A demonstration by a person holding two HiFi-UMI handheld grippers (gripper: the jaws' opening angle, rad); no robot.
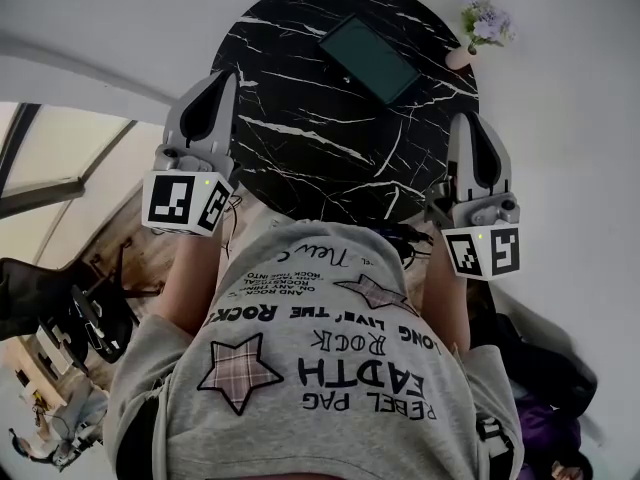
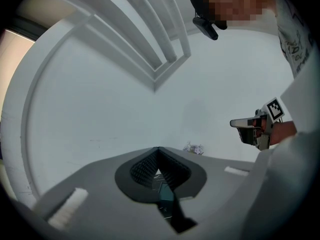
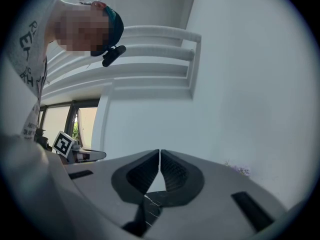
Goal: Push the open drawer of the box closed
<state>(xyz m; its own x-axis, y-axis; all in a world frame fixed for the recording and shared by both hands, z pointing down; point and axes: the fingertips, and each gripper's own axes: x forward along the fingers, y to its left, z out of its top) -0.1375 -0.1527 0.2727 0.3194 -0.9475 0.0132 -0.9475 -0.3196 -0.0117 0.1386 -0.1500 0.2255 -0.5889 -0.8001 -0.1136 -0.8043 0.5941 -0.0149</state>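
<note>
A flat dark-green box (image 1: 368, 58) lies on the round black marble table (image 1: 300, 138), toward its far side; I cannot make out its drawer from here. My left gripper (image 1: 224, 76) is held upright over the table's near left edge, jaws shut and empty. Over the near right edge my right gripper (image 1: 470, 120) also points up, shut with nothing in it. In the left gripper view the jaws (image 2: 159, 151) meet against a white wall, and the right gripper (image 2: 255, 126) shows at the right. The right gripper view shows closed jaws (image 3: 159, 154) and the left gripper (image 3: 75, 153) at the left.
A small vase of purple flowers (image 1: 482, 23) stands at the table's far right edge. The person's grey printed shirt (image 1: 320, 358) fills the bottom of the head view. Black chairs (image 1: 60, 308) stand on the floor at the lower left. White walls surround the table.
</note>
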